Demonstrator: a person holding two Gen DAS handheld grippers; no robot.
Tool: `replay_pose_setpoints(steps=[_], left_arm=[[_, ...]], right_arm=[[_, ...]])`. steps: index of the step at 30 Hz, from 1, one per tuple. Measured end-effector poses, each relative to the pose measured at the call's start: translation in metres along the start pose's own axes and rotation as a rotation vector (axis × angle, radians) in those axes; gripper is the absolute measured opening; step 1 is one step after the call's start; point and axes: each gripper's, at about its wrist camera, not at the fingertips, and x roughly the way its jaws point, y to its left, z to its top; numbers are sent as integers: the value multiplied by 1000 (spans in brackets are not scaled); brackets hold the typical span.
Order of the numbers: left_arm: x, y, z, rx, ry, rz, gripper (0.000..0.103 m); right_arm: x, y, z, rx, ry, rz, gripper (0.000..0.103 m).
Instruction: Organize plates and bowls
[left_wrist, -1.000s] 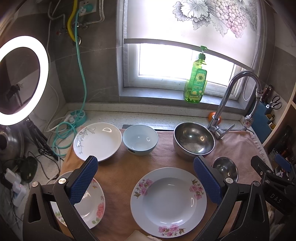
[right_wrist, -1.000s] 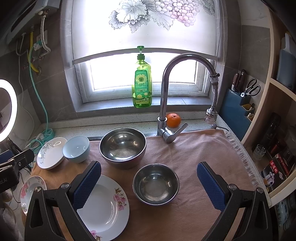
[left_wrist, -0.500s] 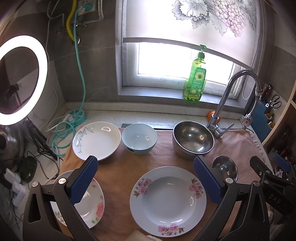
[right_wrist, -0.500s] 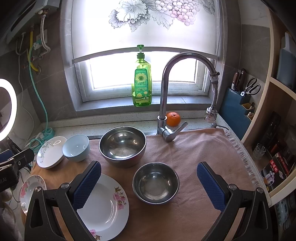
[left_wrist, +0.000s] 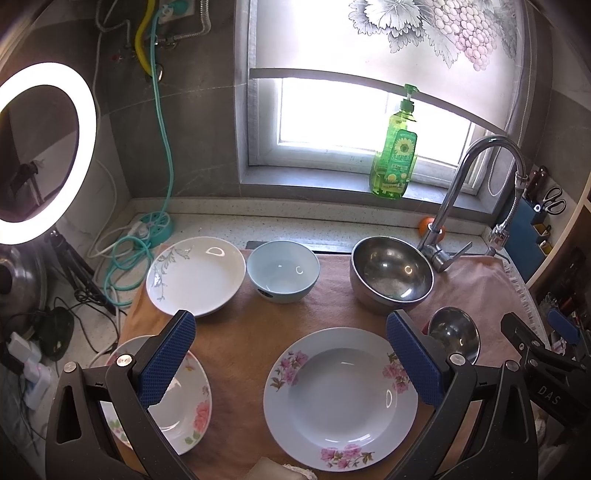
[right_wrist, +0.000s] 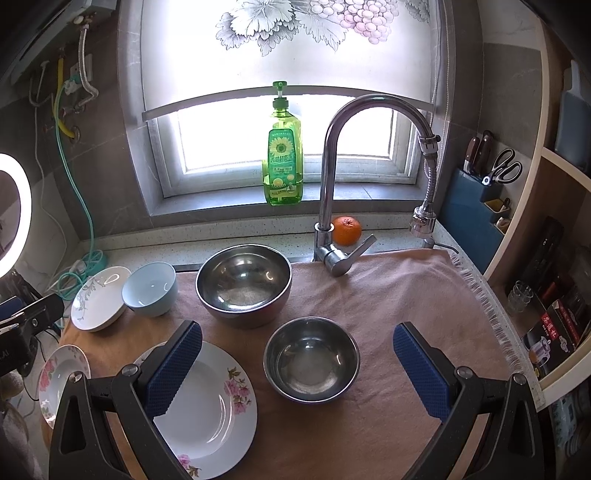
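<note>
My left gripper (left_wrist: 291, 354) stands open above a large flowered plate (left_wrist: 341, 397) on the brown cloth. A smaller flowered plate (left_wrist: 184, 398) lies at the front left. Behind them are a white leaf-patterned plate (left_wrist: 197, 275), a light blue bowl (left_wrist: 282, 271) and a large steel bowl (left_wrist: 391, 273). My right gripper (right_wrist: 297, 363) is open above a small steel bowl (right_wrist: 312, 360), with nothing between its fingers. The right wrist view also has the large steel bowl (right_wrist: 243, 282), the blue bowl (right_wrist: 149, 288) and the large flowered plate (right_wrist: 210, 406).
A tall chrome faucet (right_wrist: 332, 177) rises at the back with an orange (right_wrist: 346, 230) beside it. A green soap bottle (right_wrist: 282, 158) stands on the window sill. A ring light (left_wrist: 44, 147) and cables (left_wrist: 122, 258) crowd the left. Shelves (right_wrist: 546, 295) are on the right.
Both views have shifted only slightly. The dishes lie where they were and both grippers stay open.
</note>
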Motion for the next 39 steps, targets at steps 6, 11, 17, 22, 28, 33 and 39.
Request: replay_pose_setpoints(steps=[6, 11, 17, 22, 28, 33, 39], left_arm=[[3, 6, 0, -2, 16, 2, 103], [9, 15, -3, -25, 43, -11, 102], [17, 30, -10, -51, 81, -14, 101], [29, 47, -20, -93, 142, -37, 94], [34, 56, -32, -89, 177, -37, 89], [44, 61, -42, -86, 223, -68, 79], [55, 62, -54, -70, 281, -125, 65]], right_arm=[[5, 2, -3, -6, 12, 8, 102], [9, 6, -7, -22, 25, 38, 96], [19, 2, -12, 2, 72, 74, 83], [24, -3, -19, 21, 108, 119, 77], [32, -6, -28, 33, 168, 171, 58], [39, -8, -43, 38, 229, 203, 56], [46, -5, -57, 44, 290, 254, 56]])
